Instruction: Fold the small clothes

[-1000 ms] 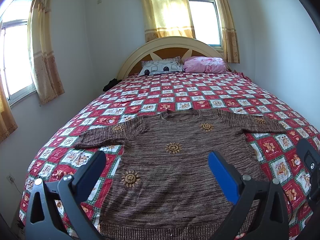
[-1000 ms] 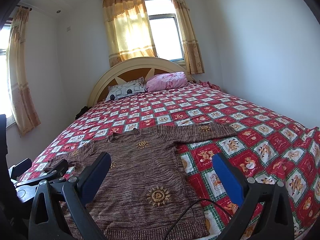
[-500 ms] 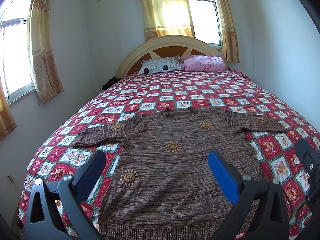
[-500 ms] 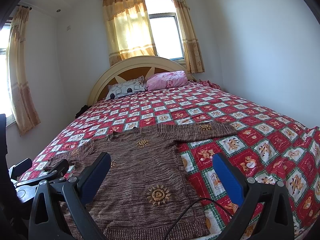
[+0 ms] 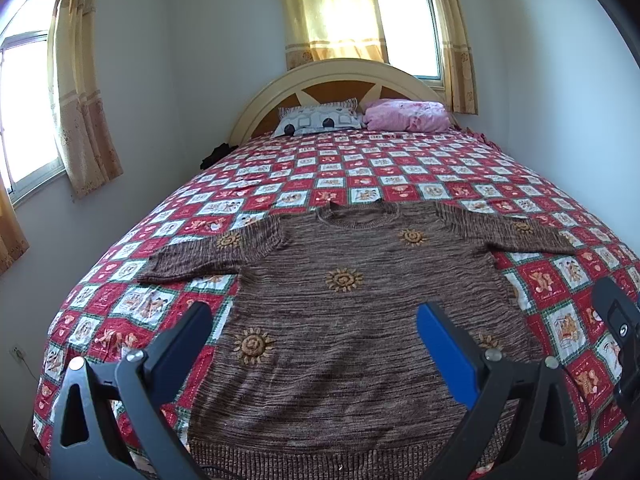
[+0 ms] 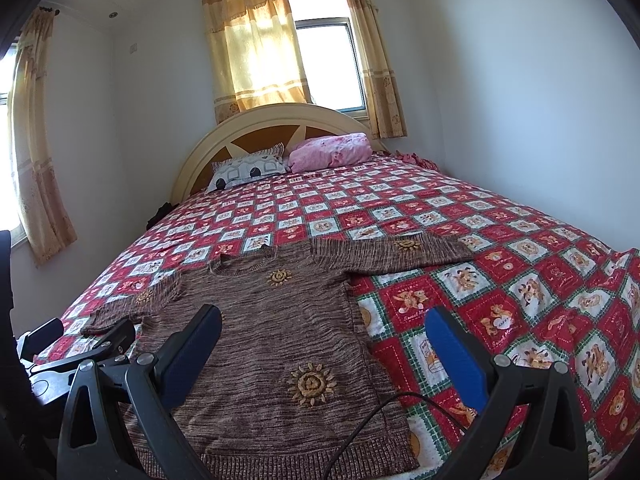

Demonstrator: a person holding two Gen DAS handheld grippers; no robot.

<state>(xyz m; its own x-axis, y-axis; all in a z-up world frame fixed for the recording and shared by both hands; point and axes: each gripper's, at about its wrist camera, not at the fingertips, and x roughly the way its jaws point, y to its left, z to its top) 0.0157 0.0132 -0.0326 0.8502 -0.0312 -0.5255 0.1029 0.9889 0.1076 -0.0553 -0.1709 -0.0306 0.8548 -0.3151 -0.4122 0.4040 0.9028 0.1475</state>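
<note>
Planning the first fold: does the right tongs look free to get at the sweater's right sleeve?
Probably yes. The right tongs hang open above the sweater, and the right sleeve lies flat on the bedspread ahead with nothing on or before it.

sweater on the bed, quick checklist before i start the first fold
1. Sweater lies flat, front up: ok.
2. Both sleeves spread out to the sides, left sleeve and right sleeve: ok.
3. Left tool open and holding nothing: ok.
4. Right tool open and holding nothing: ok.
5. Black cable crosses the hem in the right wrist view, so it could snag: not ok.
6. Whether the back layer underneath is smooth: cannot tell.
</note>
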